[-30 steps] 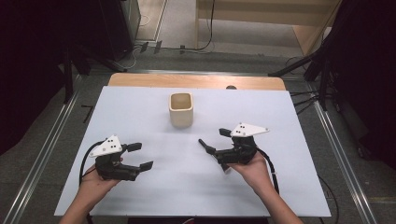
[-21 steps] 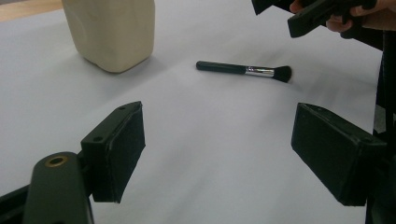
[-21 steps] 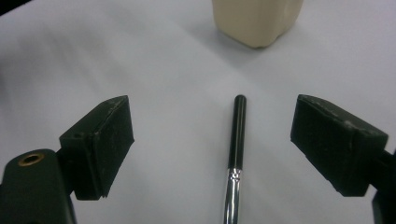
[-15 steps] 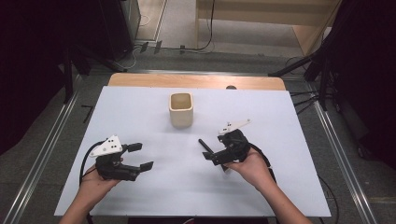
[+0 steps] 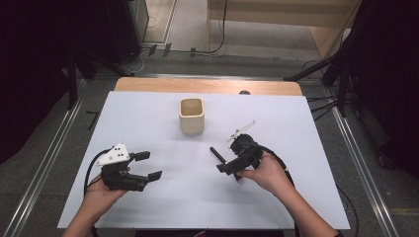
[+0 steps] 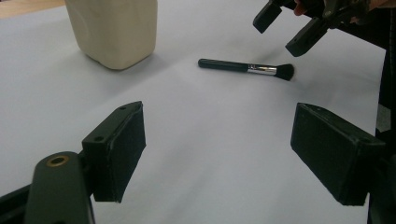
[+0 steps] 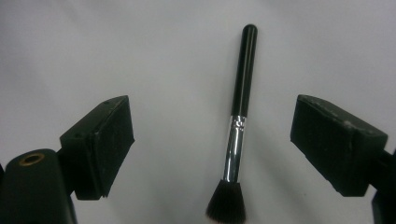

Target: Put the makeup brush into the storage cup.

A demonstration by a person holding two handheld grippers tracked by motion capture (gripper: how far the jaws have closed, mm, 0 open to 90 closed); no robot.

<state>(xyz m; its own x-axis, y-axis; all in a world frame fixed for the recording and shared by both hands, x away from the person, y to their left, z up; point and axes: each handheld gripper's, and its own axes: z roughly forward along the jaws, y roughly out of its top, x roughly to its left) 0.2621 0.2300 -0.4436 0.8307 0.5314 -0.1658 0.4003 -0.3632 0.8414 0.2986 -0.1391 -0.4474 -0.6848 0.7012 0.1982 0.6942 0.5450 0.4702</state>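
My right tongs (image 7: 212, 140) hang spread directly over the brush (image 7: 237, 126), its handle pointing toward the cup (image 5: 191, 116).

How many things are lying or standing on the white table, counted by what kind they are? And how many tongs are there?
Brush: 1
Cream cup: 1
Tongs: 2, the left tongs and the right tongs, both open and held above the table
Total: 4
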